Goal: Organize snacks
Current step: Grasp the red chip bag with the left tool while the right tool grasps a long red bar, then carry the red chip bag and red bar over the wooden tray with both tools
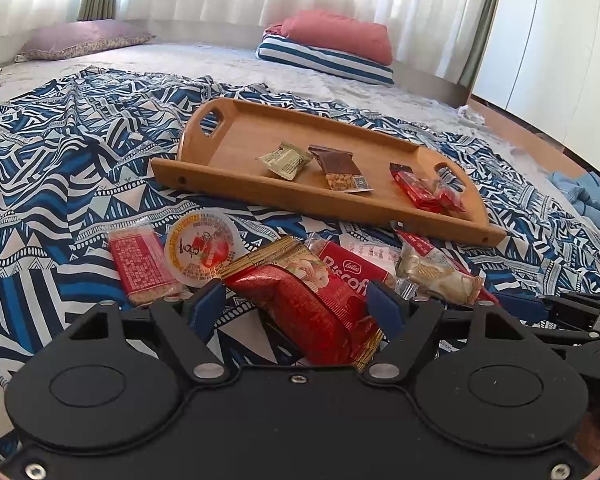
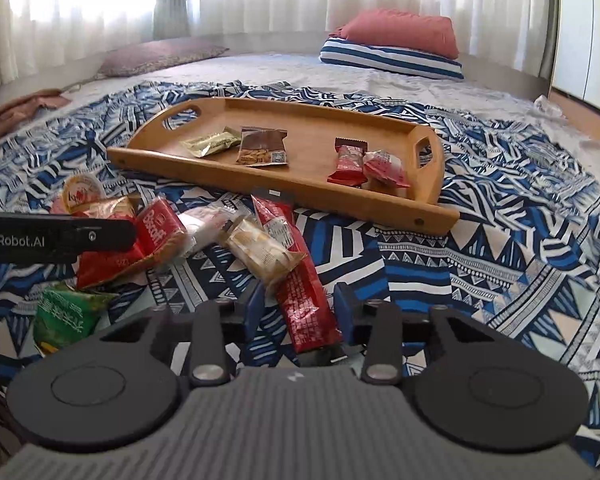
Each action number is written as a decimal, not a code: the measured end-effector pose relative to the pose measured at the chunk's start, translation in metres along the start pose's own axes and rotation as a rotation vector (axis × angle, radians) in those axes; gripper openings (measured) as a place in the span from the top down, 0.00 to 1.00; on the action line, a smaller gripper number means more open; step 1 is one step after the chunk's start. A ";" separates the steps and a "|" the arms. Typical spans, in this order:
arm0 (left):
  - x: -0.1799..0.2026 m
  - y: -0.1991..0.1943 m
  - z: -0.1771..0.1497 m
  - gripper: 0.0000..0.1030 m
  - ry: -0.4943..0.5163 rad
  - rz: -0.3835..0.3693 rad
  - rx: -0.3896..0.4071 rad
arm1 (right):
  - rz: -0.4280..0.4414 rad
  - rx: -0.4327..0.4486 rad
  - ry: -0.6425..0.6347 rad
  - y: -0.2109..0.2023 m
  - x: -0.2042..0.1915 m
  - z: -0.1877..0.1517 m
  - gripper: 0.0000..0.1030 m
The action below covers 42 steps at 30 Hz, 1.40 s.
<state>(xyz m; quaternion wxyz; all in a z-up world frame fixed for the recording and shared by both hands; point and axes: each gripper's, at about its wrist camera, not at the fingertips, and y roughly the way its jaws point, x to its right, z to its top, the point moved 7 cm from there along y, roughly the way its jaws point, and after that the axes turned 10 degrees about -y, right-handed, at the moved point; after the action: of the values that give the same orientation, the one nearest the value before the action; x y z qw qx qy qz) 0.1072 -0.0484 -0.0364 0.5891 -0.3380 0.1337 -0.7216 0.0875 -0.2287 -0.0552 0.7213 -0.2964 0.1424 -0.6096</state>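
Left gripper (image 1: 296, 304) straddles the red-and-gold foil snack pack (image 1: 312, 304), jaws apart, not pressing. Right gripper (image 2: 300, 306) brackets the long red wrapped bar (image 2: 300, 280), jaws not visibly clamped; both snacks lie on the blue-and-white patterned bedspread (image 2: 480, 240), near the wooden handled tray (image 2: 340, 200).

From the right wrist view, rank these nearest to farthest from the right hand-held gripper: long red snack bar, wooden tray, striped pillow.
1. Long red snack bar, between the right hand-held gripper fingers.
2. Wooden tray, mid-bed, ahead.
3. Striped pillow, far right, by the curtains.
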 end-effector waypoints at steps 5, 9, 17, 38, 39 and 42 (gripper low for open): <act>0.002 0.002 -0.003 0.33 -0.029 0.015 -0.002 | -0.021 -0.019 -0.016 0.008 -0.002 0.002 0.61; 0.007 -0.002 -0.003 0.48 -0.028 0.006 -0.005 | -0.032 -0.038 -0.017 0.009 -0.005 0.006 0.72; 0.023 -0.017 0.000 0.50 0.064 -0.012 0.036 | -0.118 -0.023 -0.070 -0.005 -0.013 0.012 0.75; 0.019 -0.028 0.026 0.50 0.060 -0.028 0.050 | -0.264 0.072 -0.019 -0.038 0.015 0.035 0.76; 0.019 -0.027 0.028 0.51 0.059 -0.031 0.045 | -0.262 0.073 -0.019 -0.038 0.015 0.036 0.76; 0.019 -0.025 0.036 0.51 0.065 -0.034 0.045 | -0.255 0.078 -0.009 -0.038 0.017 0.040 0.76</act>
<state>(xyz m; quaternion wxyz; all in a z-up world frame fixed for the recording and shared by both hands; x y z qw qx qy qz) 0.1099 -0.0519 0.0107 0.5796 -0.3034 0.1306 -0.7450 0.0839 -0.2376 0.0013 0.6495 -0.2867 0.0766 -0.7001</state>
